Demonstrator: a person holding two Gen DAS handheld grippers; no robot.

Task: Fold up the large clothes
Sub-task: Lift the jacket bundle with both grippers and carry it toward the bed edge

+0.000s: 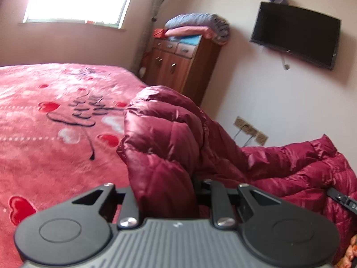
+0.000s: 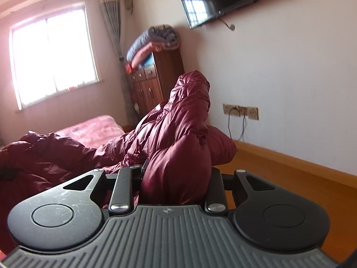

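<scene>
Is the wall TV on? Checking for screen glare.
No, the TV screen is dark, showing only a reflection of the window.

A bright window (image 2: 53, 53) with a grey curtain (image 2: 111, 22) lights a pale-walled bedroom holding a bed (image 1: 44, 116) under a pink heart-print cover, a wooden cabinet (image 1: 178, 67) stacked with folded blankets (image 1: 198, 25), a wall-mounted television (image 1: 294, 34), wall sockets (image 2: 241, 111), and a wooden floor (image 2: 290, 192).
</scene>
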